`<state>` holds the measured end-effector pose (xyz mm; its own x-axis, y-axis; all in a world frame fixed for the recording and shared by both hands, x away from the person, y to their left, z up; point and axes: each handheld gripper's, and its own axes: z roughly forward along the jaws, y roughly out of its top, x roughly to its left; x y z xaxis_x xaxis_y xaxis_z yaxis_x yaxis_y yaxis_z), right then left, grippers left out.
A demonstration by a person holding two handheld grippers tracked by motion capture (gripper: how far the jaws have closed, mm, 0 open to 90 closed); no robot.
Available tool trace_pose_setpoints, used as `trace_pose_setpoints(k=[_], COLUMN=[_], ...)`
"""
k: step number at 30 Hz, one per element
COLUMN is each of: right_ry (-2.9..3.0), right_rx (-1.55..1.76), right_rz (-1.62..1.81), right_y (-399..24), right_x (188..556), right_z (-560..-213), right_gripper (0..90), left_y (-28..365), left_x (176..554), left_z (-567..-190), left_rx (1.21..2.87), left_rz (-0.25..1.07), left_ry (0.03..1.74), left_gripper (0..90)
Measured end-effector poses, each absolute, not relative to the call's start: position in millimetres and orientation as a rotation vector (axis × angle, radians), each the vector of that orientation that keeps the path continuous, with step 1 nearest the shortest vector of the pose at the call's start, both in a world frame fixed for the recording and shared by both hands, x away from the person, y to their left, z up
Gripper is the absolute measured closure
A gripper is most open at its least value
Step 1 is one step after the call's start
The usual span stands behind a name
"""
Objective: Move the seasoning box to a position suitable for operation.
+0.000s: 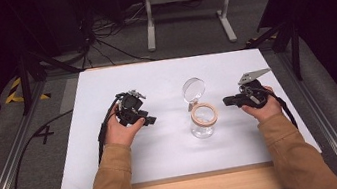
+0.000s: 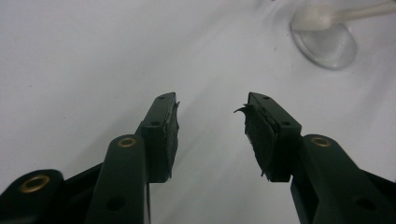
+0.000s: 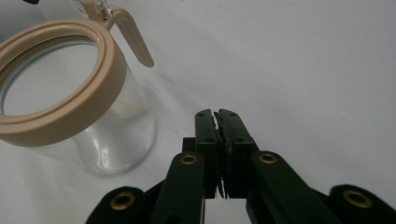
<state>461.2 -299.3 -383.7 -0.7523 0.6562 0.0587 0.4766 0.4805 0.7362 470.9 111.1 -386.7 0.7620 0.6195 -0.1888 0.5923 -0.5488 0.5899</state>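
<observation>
1. Near the middle of the bench [image 1: 115, 158], toward its right edge, stands a clear glass jar [image 1: 203, 122] with a tan rim, its hinged lid [image 1: 193, 90] swung back toward the far edge
2. Right gripper [image 1: 229, 100] sits just beside the jar on its right; jaws pressed together, holding nothing
3. Left gripper [image 1: 150, 121] lies farther off to the left; jaws spread wide, empty
4. My judgement: the right is nearer, the jar upright between both
</observation>
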Motion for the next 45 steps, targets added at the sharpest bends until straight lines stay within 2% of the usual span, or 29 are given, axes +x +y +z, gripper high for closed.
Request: trace_pose_setpoints(k=[10,24,45], right_ry=[2.530,2.634,2.701], right_rx=[0.961,0.901,0.857], right_rz=[1.145,1.124,1.059], right_y=[-294.2,-275.0,-260.7], right_x=[461.0,458.2,455.2], right_z=[-385.6,-395.9,-404.4], right_gripper=[86.2,86.9,89.4], left_y=[114.3,107.9,106.3], left_x=[464.5,457.6,455.9], left_z=[-377.4,-368.6,-366.9], left_rx=[2.287,2.257,2.266], left_rz=[0.080,0.034,0.038], left_ry=[0.885,0.831,0.822], left_gripper=[53.0,52.8,52.8])
